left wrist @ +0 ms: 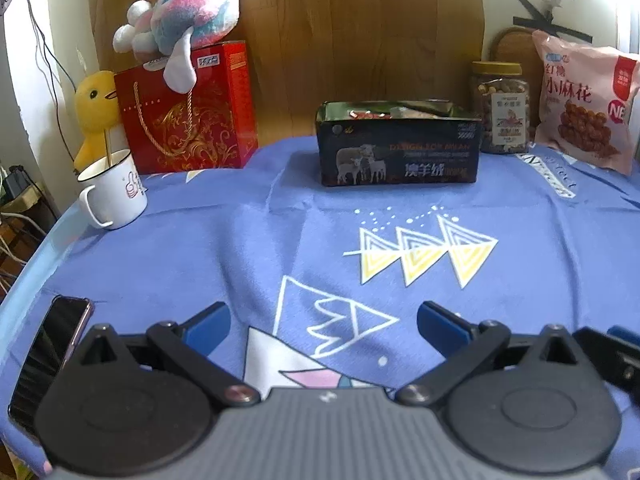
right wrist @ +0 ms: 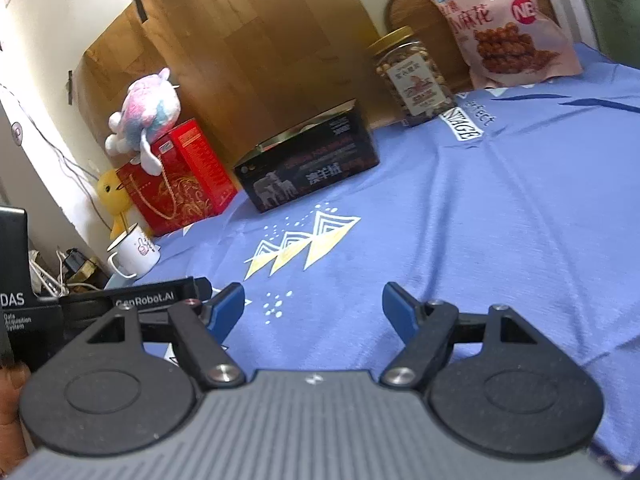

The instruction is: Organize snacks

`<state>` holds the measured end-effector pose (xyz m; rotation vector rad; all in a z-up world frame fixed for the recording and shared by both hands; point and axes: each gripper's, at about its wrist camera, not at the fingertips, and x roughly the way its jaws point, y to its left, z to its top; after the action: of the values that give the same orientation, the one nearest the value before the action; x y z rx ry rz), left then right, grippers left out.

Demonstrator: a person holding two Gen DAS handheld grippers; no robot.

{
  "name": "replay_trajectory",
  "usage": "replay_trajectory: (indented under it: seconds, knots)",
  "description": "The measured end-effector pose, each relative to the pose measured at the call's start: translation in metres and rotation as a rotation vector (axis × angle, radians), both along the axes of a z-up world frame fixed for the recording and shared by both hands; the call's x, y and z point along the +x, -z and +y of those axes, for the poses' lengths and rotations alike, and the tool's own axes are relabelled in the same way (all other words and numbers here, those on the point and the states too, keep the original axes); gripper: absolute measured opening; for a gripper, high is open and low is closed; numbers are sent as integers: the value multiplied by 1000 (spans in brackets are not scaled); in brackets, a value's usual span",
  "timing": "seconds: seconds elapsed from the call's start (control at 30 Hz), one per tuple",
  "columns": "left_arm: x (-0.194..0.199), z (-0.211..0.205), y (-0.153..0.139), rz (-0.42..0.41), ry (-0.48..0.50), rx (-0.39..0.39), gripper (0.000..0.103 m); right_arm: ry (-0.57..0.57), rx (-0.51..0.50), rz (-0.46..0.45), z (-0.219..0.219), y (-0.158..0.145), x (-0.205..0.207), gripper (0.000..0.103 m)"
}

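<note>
Left tool [left wrist: 324, 320] and right tool [right wrist: 313, 306] are hovering released, grasping nothing, over the blue patterned cloth-covered tabletop [left wrist: 200, 256]. The open dark cardboard box with sheep print [left wrist: 399, 148] is sitting at the back, snacks inside; a clear plastic nut jar [left wrist: 501, 108] is standing just beside it.

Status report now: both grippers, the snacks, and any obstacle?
Left gripper open, empty. Right gripper open, empty. Snack bag and nut jar upright beside dark box, untouched. Cloth between is bare.

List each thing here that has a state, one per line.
Left gripper: jaws open, empty.
Right gripper: jaws open, empty.
Dark box: top open, packets inside.
Nut jar: lid on, upright.
Pink snack bag: upright, looks sealed.
White mug: upright, stick inside.
Phone: screen dark.
</note>
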<state>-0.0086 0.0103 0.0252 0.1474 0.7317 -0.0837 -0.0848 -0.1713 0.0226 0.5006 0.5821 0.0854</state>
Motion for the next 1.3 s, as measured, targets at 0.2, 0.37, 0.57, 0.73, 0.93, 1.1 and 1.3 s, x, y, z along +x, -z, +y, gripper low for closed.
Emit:
replay_trajectory:
  seconds: [0.2, 0.37, 0.57, 0.73, 0.93, 1.1, 1.3]
  knots:
    - [5, 5, 2, 12, -4, 2, 103, -13, -3, 0, 3, 0, 3, 78]
    - [6, 7, 2, 14, -6, -2, 103, -17, 0, -5, 4, -1, 5, 78]
    - [5, 6, 5, 20, -6, -4, 103, -22, -10, -19, 7, -3, 5, 78]
    - [3, 6, 6, 18, -4, -3, 103, -27, -8, -17, 7, -2, 7, 78]
    - [2, 4, 6, 17, -3, 3, 103, -28, -18, -37, 9, -4, 3, 78]
    - [3, 3, 5, 18, 3, 5, 103, -21, -11, -36, 7, -2, 3, 78]
    - [1, -1, 4, 19, 14, 8, 103, -14, -13, -47, 7, -5, 1, 78]
